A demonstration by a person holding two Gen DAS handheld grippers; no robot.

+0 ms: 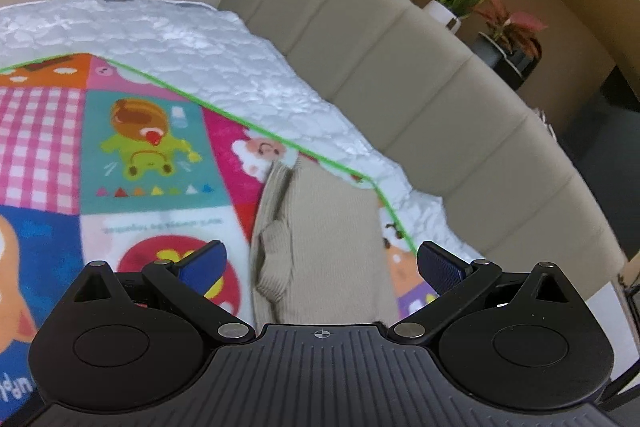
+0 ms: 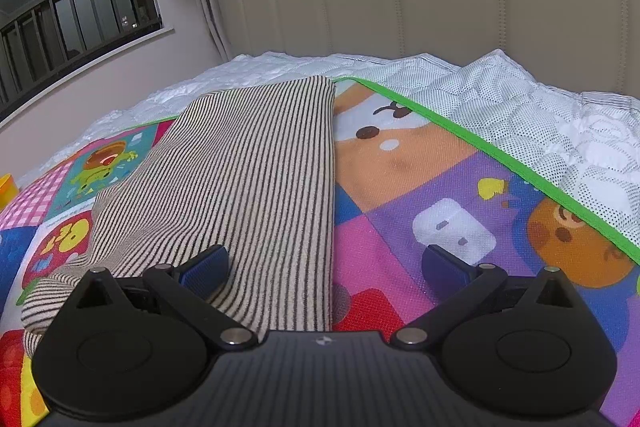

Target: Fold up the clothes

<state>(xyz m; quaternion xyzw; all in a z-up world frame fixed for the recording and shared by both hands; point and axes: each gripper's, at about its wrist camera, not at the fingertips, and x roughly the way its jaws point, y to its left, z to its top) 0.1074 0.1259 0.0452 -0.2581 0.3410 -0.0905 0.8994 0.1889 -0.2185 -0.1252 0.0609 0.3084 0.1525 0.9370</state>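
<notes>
Striped cloth [image 2: 240,195]: lies flat on the colorful mat [image 2: 420,195], left of middle, already folded with a straight right edge.
Right gripper [image 2: 324,259]: spread wide, holding nothing, near the cloth's edge.
Left gripper [image 1: 320,259]: spread wide, above the cloth [image 1: 320,247], empty.

Striped garment [image 2: 248,187] near end hidden behind right hand-held gripper [image 2: 324,263].
</notes>
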